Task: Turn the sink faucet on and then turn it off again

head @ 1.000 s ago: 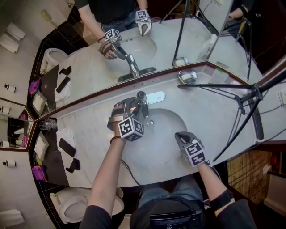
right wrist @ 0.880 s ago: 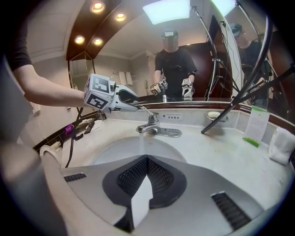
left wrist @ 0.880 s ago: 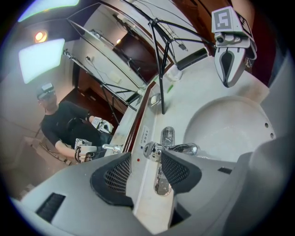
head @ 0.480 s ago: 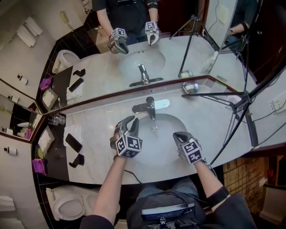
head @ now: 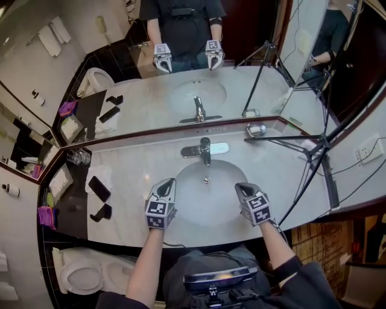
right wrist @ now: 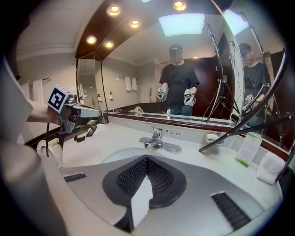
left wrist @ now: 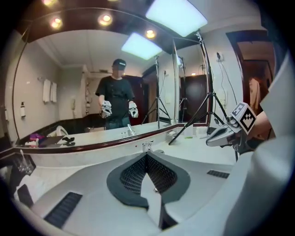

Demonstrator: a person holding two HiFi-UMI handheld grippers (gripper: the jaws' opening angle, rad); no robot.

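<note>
Faucet (head: 205, 149) shows no water; left gripper (head: 168, 183), jaws just closed empty, and right gripper (head: 240, 187), clenched empty, hover clear: task apparently done.

One faucet (head: 205, 149), one sink (head: 202, 205), two tongs (head: 170, 183) (head: 240, 187).

Bright, even light from ceiling panel (left wrist: 177, 16) and downlights (right wrist: 114, 10) at 12 o'clock. Fisheye bending, dark vignette at edges; shadows soft.

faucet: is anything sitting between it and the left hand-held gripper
Nothing visible does. Only the bare sink basin lies between the left hand-held gripper and the faucet; the tripod legs stand off to the right.
</note>
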